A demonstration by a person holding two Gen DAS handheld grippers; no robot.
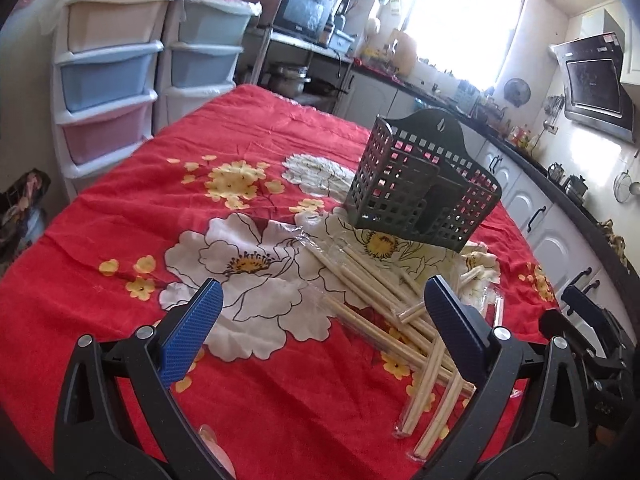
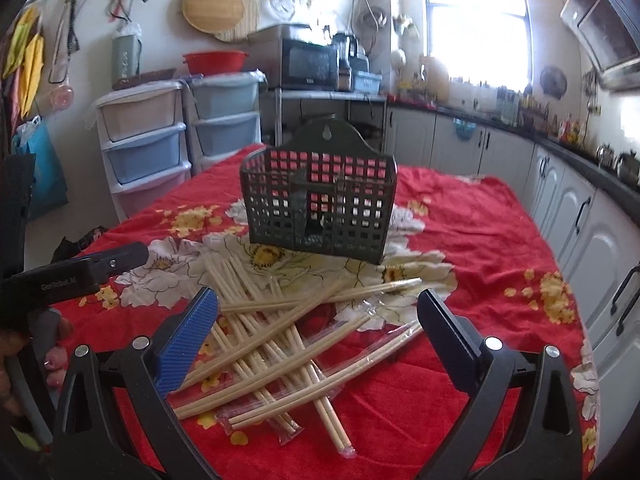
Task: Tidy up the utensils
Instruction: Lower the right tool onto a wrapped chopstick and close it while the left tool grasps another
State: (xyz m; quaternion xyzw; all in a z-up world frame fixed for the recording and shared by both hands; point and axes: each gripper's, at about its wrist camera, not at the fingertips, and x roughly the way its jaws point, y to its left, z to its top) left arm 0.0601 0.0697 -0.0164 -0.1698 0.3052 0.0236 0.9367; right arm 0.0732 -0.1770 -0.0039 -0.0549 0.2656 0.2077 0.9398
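Note:
A dark green perforated utensil holder (image 1: 420,188) (image 2: 320,204) stands upright on the red flowered tablecloth (image 1: 160,184) (image 2: 480,240), with compartments that look empty. Several pairs of wooden chopsticks in clear wrappers (image 1: 384,304) (image 2: 280,328) lie in a loose crossed pile just in front of it. My left gripper (image 1: 320,300) hovers open over the left side of the pile, nothing between its blue pads. My right gripper (image 2: 318,312) is open too, wide above the middle of the pile. The left gripper's body shows at the left edge of the right wrist view.
Stacked plastic drawer units (image 1: 108,92) (image 2: 148,140) stand beyond the table's far left corner. A microwave (image 2: 308,60) sits on a shelf behind. Kitchen counter and white cabinets (image 2: 580,216) run along the right side of the table. A hand (image 2: 24,360) grips the left tool.

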